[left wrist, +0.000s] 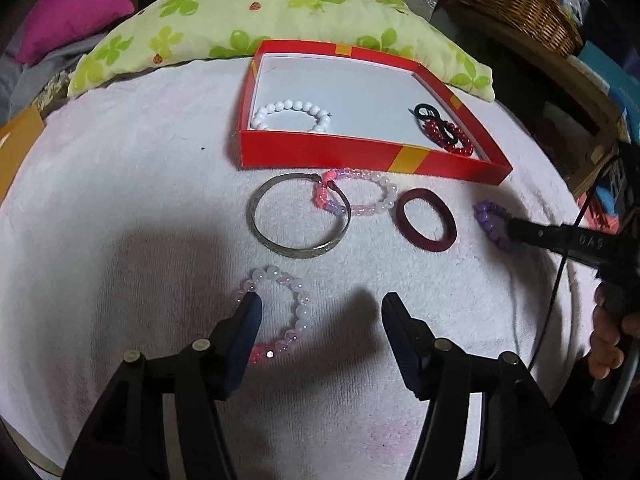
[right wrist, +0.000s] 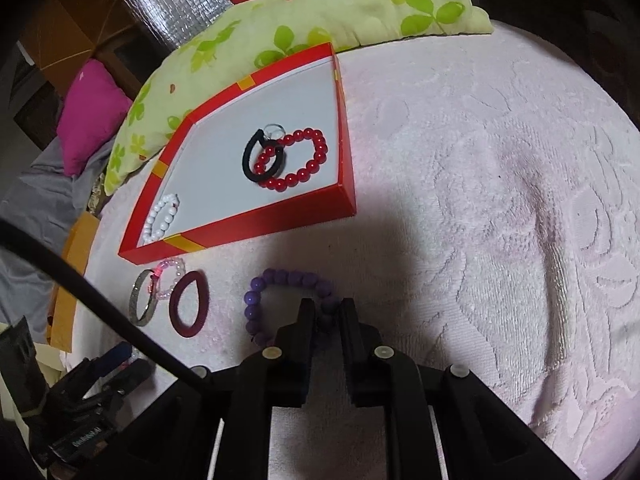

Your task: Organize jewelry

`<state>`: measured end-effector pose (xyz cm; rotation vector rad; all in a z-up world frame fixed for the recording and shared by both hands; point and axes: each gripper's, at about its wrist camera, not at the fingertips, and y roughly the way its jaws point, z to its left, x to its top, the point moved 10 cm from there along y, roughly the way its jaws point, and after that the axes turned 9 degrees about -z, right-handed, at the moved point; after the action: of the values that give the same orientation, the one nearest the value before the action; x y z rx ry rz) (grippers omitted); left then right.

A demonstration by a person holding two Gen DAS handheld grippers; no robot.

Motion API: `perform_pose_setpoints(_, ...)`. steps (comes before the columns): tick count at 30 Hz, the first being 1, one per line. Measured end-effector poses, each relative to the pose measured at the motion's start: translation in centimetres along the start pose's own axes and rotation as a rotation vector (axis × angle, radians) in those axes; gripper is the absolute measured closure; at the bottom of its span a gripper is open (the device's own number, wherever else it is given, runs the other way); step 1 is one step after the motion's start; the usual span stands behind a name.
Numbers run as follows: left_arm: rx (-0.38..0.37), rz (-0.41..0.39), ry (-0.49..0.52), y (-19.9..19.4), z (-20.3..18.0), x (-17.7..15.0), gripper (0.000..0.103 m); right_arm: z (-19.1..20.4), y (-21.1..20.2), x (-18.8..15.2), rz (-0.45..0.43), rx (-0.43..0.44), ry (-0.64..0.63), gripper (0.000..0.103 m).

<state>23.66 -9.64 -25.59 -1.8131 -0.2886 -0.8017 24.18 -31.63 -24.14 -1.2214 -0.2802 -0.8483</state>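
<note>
Two grippers over the towel [right wrist: 500, 208]. Red box [left wrist: 352, 152] sits far centre against the green pillow [left wrist: 224, 20]; its near wall is just beyond the loose pieces. Inside: white beads [left wrist: 296, 114] at left, red beads [left wrist: 450, 136] and a black tie [left wrist: 426, 114] overlapping at right, bare floor between them. Right half of the towel in my right view is open room.

Loose row near the box: bangle [left wrist: 298, 216] overlapping the pink-white beads [left wrist: 360, 196], maroon tie [left wrist: 426, 220] apart, purple beads [right wrist: 288, 300] rightmost.

Right gripper [right wrist: 326, 308] low, fingers nearly together, pinched on the purple beads' near-right arc; beads lie on the towel.

Left gripper [left wrist: 320, 312] fingers wide apart, holding nothing; left finger [left wrist: 246, 320] covers the left side of a pale bracelet [left wrist: 292, 312].
</note>
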Motion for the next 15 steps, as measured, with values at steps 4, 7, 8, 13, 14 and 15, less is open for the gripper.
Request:
perform_pose_setpoints(4,-0.006,-0.005,-0.041,-0.3,0.5,0.2,0.04,0.1,0.1,-0.1,-0.005,-0.001,-0.014,0.086)
perform_pose_setpoints(7,-0.003,-0.017,-0.059,-0.9,1.1,0.3,0.04,0.0,0.2,-0.2,-0.003,0.003,-0.025,0.086)
perform_pose_setpoints(8,-0.002,-0.025,-0.062,-1.2,1.3,0.3,0.04,0.0,0.2,-0.2,-0.004,0.003,-0.026,0.086)
perform_pose_setpoints(13,0.013,-0.072,-0.018,-2.8,1.3,0.5,0.04,-0.3,0.1,-0.2,-0.008,0.024,0.005,0.086)
perform_pose_setpoints(14,0.02,-0.089,0.0,-3.2,1.2,0.6,0.04,-0.2,0.1,-0.2,-0.013,0.021,-0.005,0.086)
perform_pose_setpoints(15,0.031,-0.099,0.014,-3.5,1.3,0.7,0.04,-0.1,0.0,-0.2,-0.018,0.015,-0.017,0.086)
